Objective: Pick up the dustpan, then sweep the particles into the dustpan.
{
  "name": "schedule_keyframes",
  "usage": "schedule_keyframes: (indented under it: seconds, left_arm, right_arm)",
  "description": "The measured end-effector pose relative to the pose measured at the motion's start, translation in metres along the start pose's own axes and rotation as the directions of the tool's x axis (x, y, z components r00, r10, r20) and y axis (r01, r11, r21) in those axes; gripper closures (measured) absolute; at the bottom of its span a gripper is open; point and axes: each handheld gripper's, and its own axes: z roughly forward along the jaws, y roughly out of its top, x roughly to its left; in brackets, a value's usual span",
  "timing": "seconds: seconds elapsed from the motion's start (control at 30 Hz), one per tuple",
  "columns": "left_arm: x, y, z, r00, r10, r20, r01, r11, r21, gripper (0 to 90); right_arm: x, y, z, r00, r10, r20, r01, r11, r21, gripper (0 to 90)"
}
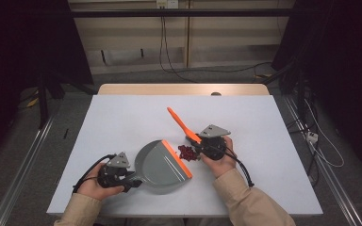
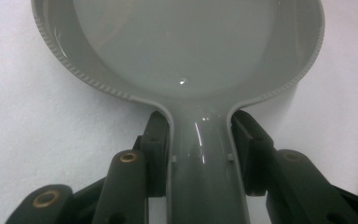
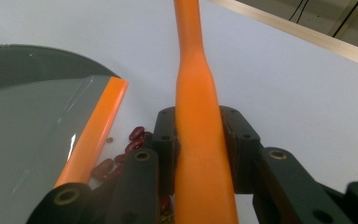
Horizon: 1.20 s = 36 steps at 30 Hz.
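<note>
A grey dustpan (image 1: 158, 165) with an orange lip (image 1: 176, 158) lies flat on the white table top (image 1: 122, 113). My left gripper (image 1: 133, 181) is shut on its handle; in the left gripper view both pads clamp the handle (image 2: 200, 168) below the pan's bowl (image 2: 182, 42). My right gripper (image 1: 195, 141) is shut on an orange brush handle (image 1: 180, 122) that slants up and away. That handle (image 3: 198, 130) sits between the pads, and the brush's head is hidden below. A small pile of red beans (image 1: 186, 153) lies between the pan's lip (image 3: 95, 126) and the right gripper, with beans (image 3: 133, 140) on the table.
The table's wooden far edge (image 1: 184, 88) runs behind the white top. Cables (image 1: 169, 56) hang from the back wall to the floor. Metal rails (image 1: 23, 160) flank the table on both sides.
</note>
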Motion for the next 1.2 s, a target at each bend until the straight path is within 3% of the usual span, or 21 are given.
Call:
schedule_keyframes:
  seconds: [0.67, 1.2]
  left_arm:
    - [0.001, -0.001, 0.0, 1.0, -0.005, 0.003, 0.005, 0.9999, -0.009, 61.9]
    - [0.002, -0.001, 0.0, 0.9999, -0.013, 0.006, 0.013, 0.9997, -0.019, 62.3]
  right_arm:
    - [0.003, 0.001, 0.001, 1.0, 0.005, -0.002, -0.005, 1.0, 0.004, 69.9]
    - [0.014, 0.003, 0.003, 0.9992, 0.039, -0.007, -0.038, 0.999, 0.012, 69.6]
